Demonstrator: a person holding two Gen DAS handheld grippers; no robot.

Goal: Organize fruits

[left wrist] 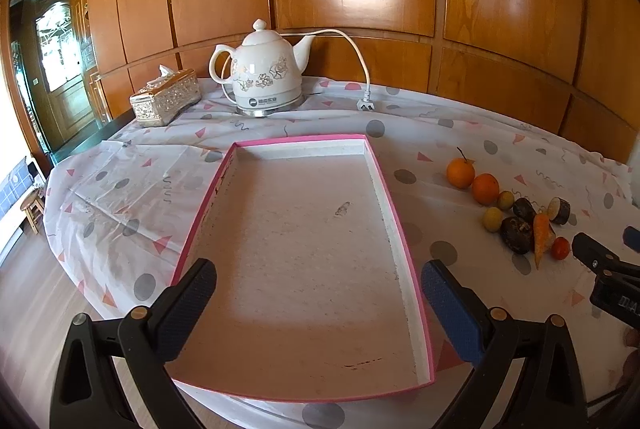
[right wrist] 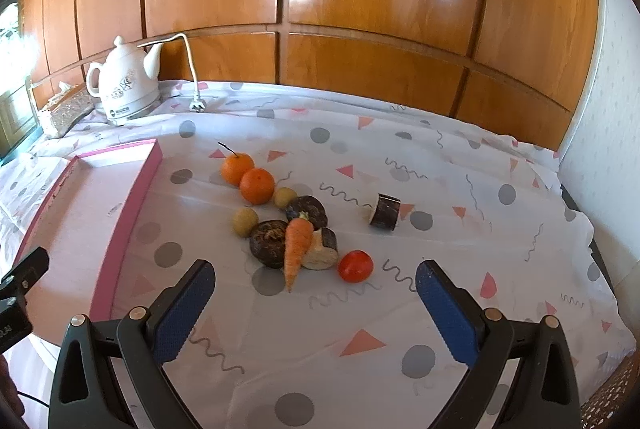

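Note:
A shallow pink-rimmed tray (left wrist: 376, 165) lies empty on the table; its right rim shows in the right wrist view (right wrist: 136, 197). My left gripper (left wrist: 318, 293) is open and empty above the tray's near end. To the tray's right lie two oranges (right wrist: 237, 167) (right wrist: 257, 185), two small yellow-green fruits (right wrist: 245, 222), dark round pieces (right wrist: 269, 242), a carrot (right wrist: 297, 249), a small tomato (right wrist: 355, 266) and a dark cut piece (right wrist: 385, 212) apart. My right gripper (right wrist: 315, 287) is open and empty, just short of the carrot and tomato. The pile also shows in the left wrist view (left wrist: 516, 213).
A white kettle (left wrist: 266, 69) with its cord and plug (left wrist: 365, 104) stands at the back, a tissue box (left wrist: 166, 103) left of it. Wood panelling backs the table. The patterned cloth (right wrist: 400, 309) covers the table; its left edge drops to the floor.

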